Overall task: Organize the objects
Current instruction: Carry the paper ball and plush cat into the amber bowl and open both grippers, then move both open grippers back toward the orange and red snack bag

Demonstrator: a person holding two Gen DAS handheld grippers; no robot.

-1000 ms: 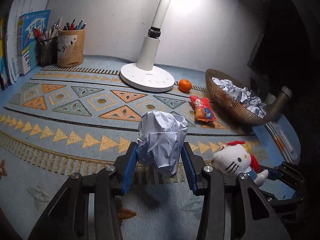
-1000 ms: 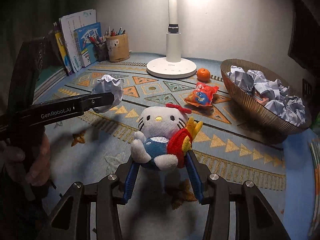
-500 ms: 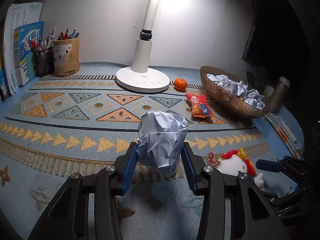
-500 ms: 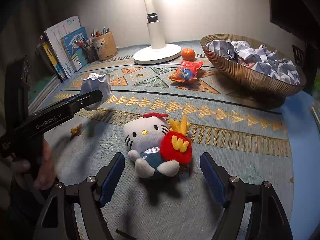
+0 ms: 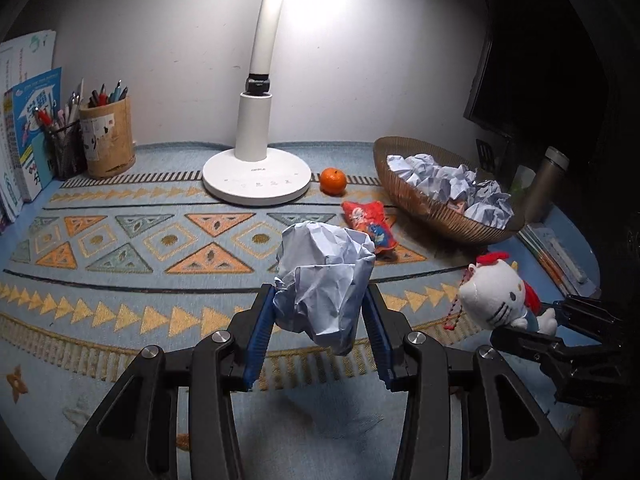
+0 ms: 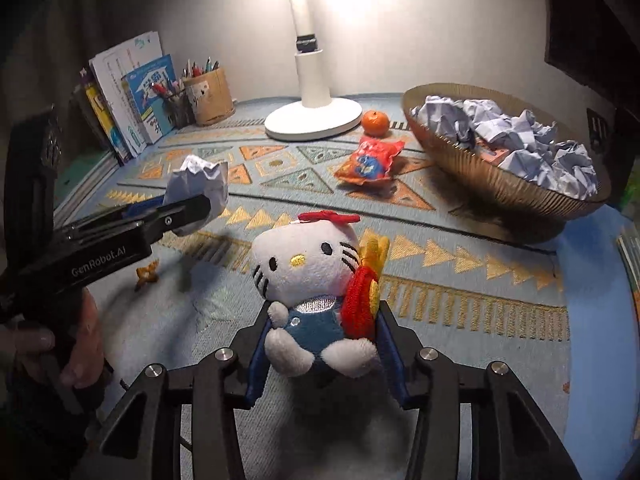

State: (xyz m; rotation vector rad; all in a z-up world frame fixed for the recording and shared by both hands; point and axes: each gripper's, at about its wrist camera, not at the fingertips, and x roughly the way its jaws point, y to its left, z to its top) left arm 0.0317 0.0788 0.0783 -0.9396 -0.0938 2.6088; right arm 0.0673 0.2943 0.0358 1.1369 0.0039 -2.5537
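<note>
Paper ball (image 5: 324, 280), crumpled, pale blue-white: clamped between the blue pads of the left claw (image 5: 318, 320), lower centre of the left wrist view, raised off the patterned cloth (image 5: 120, 248) on the surface. Long axis near upright, leaning slightly toward the upper left of the frame; no clear front.

Cat plush (image 6: 312, 280), white, red bow, blue overalls, red pouch of yellow fries at its side: sits between the pads of the right claw (image 6: 324, 344), lower centre of the right wrist view. Long axis upright, head up, face toward the camera. Jaws closing, pads pressed on its lower body.

Woven bowl (image 5: 420, 208), right of frame: holds more crumpled paper. Snack packet (image 5: 370, 226) and orange (image 5: 333, 181) lie between bowl and white lamp base (image 5: 256, 180). Pen cup (image 5: 108, 136) and books (image 5: 28, 128), upper left.

Change from half a second ago: then the plush lay on the cloth, tilted, between wide-open jaws; now it is gripped and upright. Paper ball held in the same grip throughout; a person's hand (image 6: 80, 344) grips the left claw's handle.
</note>
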